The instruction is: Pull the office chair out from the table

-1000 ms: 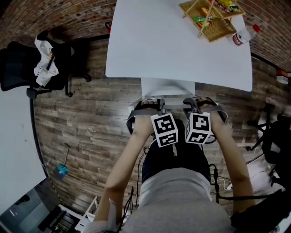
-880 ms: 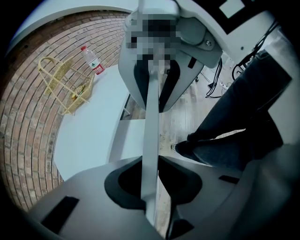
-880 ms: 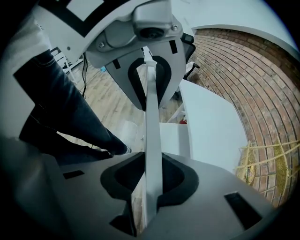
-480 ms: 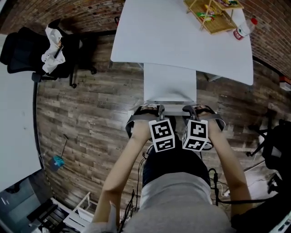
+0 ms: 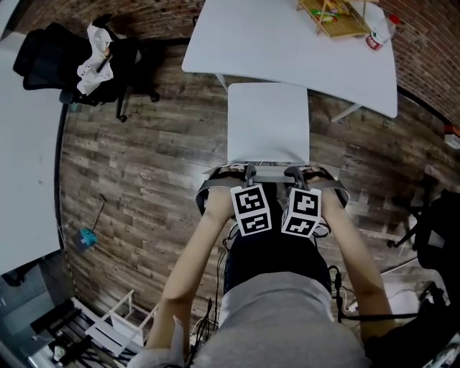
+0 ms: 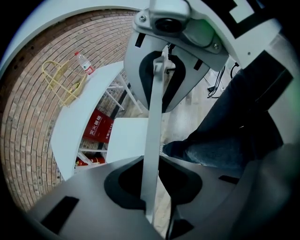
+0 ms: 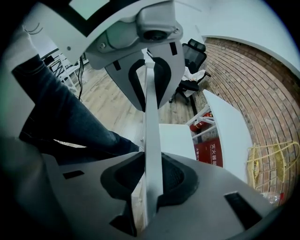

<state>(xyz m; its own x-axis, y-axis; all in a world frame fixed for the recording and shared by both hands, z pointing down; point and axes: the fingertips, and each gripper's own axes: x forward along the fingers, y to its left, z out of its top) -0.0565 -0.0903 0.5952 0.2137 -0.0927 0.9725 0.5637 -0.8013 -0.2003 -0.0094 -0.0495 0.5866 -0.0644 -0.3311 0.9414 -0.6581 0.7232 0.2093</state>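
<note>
A white chair stands in front of the white table, its seat almost wholly clear of the tabletop. Side by side, my left gripper and right gripper are shut on the top edge of the backrest. That edge shows in the left gripper view as a thin white strip clamped in my left gripper, with the seat below. My right gripper clamps the same strip in the right gripper view.
A black office chair draped with a white cloth stands at upper left. A wire basket and a bottle sit on the table. A white desk runs along the left, and another black chair and cables lie at right.
The white chair has slid out from under the table towards the person. Both grippers drew back with its backrest held. Much more of the seat now shows.
</note>
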